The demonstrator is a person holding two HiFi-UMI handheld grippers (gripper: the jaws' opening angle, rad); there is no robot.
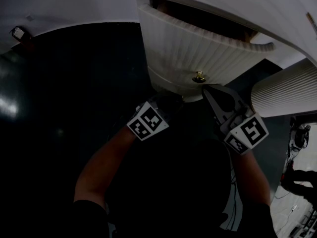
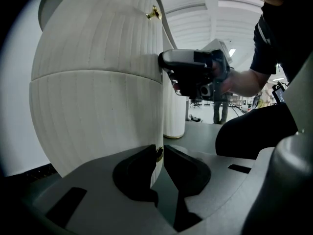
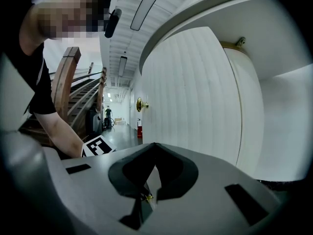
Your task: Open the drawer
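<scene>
White drawer point(image 1: 198, 43) open; left gripper point(image 2: 160, 150), right gripper point(image 3: 149, 190) each clamp one knob point(image 2: 158, 154) (brass).

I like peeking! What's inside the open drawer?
Only a dark gap shows inside the drawer. The cabinet top covers the rest, so I can't see any contents.

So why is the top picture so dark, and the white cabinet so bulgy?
Head view: underexposed, floor near black, only the white drawer front catches light. Left gripper view: bright, but its wide lens bends everything outward. Right gripper view: same bending, dark corners.
</scene>
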